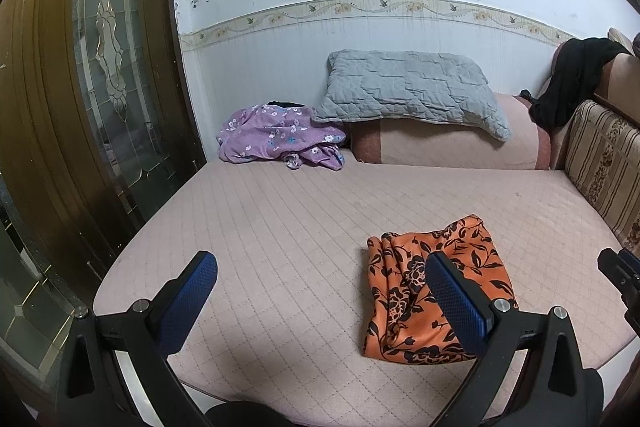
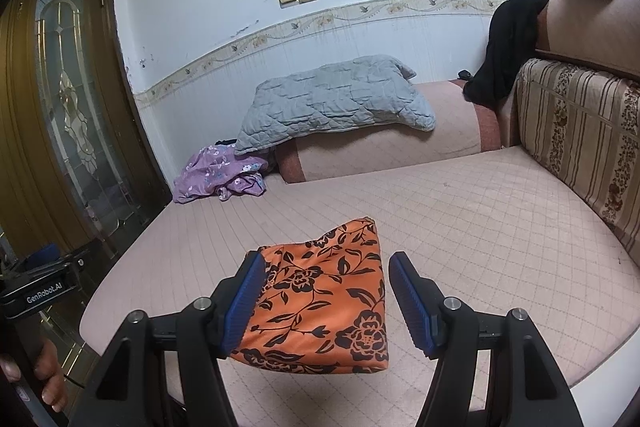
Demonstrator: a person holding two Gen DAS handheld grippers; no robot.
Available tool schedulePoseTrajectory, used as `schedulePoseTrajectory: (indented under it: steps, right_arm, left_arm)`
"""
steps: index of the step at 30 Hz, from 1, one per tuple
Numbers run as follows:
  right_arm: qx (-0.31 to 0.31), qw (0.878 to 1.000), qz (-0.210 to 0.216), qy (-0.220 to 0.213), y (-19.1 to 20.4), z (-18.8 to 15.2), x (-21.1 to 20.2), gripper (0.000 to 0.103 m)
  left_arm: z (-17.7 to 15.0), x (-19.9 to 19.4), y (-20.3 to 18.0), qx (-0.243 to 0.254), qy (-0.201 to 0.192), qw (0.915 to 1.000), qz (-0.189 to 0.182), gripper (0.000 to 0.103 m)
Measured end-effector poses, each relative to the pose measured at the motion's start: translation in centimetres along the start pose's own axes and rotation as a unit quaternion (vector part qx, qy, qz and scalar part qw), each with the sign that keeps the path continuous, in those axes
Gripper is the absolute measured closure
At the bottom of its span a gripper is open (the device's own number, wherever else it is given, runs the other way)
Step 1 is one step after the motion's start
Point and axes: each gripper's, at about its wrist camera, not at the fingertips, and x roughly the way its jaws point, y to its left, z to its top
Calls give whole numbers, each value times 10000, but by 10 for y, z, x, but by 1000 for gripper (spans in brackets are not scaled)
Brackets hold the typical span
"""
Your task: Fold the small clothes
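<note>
An orange garment with black flowers (image 1: 404,287) lies folded on the pink quilted mattress (image 1: 280,227), near its front edge. It also shows in the right wrist view (image 2: 332,295). My left gripper (image 1: 320,287) is open and empty, above the mattress to the left of the garment; its right finger overlaps the garment in view. My right gripper (image 2: 326,291) is open and empty, its fingers standing either side of the garment, above it. A crumpled purple flowered garment (image 1: 276,137) lies at the far left of the mattress (image 2: 480,227), also in the right wrist view (image 2: 220,173).
A grey quilted pillow (image 1: 408,87) rests on a pink bolster (image 1: 460,143) against the far wall. A striped cushion (image 2: 580,135) lines the right side, with a black cloth (image 2: 504,43) draped above. A wooden glass door (image 1: 100,87) stands at left.
</note>
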Motion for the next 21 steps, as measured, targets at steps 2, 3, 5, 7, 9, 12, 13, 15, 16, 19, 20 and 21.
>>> schedulePoseTrajectory:
  steps: [2,3,5,7,9,12,13,15,16,19,20,21]
  right_arm:
    - [-15,10000,12,-26,1,1,-1,35]
    - [-23,10000,18,-37,2,1,-2,35]
    - [-34,10000,24,-50,2,2,-4,35]
    - [-48,10000,26,-67,3,3,-5,35]
    - [-69,9999,24,-83,3,3,-6,35]
    - [-94,9999,13,-96,4,4,-6,35]
    - [-107,9999,8,-104,5,4,-6,35]
    - [-150,9998,-9,-129,6,6,-6,35]
    - [-175,9997,-22,-141,7,7,-6,35]
    - [-263,9994,-58,-210,9,14,-4,35]
    - [-282,9993,-67,-229,10,17,-4,35]
    - [-297,9992,-73,-242,10,19,-3,35]
  left_arm:
    - [0,-1,0,-9,-3,10000,-25,0]
    - [0,-2,1,-10,-5,10000,-38,0]
    - [0,-5,1,-15,-33,10000,-51,0]
    - [1,-8,1,-11,-67,10000,-63,0]
    - [1,-10,1,5,-99,9999,-76,0]
    - [4,-12,2,-6,-136,9999,-98,0]
    - [4,-12,3,-14,-142,9998,-105,0]
    - [7,-11,3,-31,-148,9998,-120,0]
    - [8,-11,4,-40,-154,9998,-137,0]
    - [12,-8,4,-48,-172,9997,-151,0]
    - [14,-7,4,-53,-176,9997,-151,0]
    - [15,-5,4,-51,-181,9997,-157,0]
